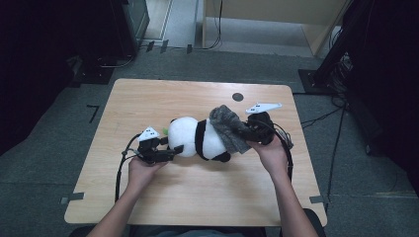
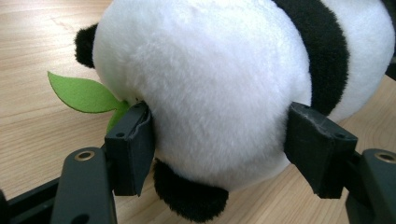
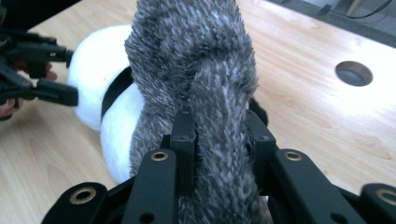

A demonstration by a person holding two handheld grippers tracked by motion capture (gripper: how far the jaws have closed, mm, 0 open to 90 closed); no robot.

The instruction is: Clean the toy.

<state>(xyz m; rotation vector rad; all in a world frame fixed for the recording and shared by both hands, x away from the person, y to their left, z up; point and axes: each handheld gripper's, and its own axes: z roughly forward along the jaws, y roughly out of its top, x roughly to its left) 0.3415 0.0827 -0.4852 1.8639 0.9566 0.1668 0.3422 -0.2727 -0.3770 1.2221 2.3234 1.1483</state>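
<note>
A black-and-white panda plush point(image 1: 197, 138) lies on its side in the middle of the wooden table point(image 1: 197, 197). My left gripper point(image 1: 173, 148) reaches it from the left. In the left gripper view both pads press into the plush's white head point(image 2: 210, 84), beside a green felt leaf point(image 2: 84, 93). A grey fuzzy cloth point(image 1: 228, 128) is draped over the panda's right end. My right gripper point(image 1: 249, 131) is shut on a fold of that cloth point(image 3: 196, 56), which bunches up between its jaws. The right gripper view also has the panda point(image 3: 93, 60) and the left gripper point(image 3: 72, 77) behind the cloth.
A small round dark hole point(image 1: 237, 97) sits in the tabletop near the far edge, right of centre. Bare wood surrounds the plush on all sides. Black stands, cables and dark equipment stand on the grey floor beyond and beside the table.
</note>
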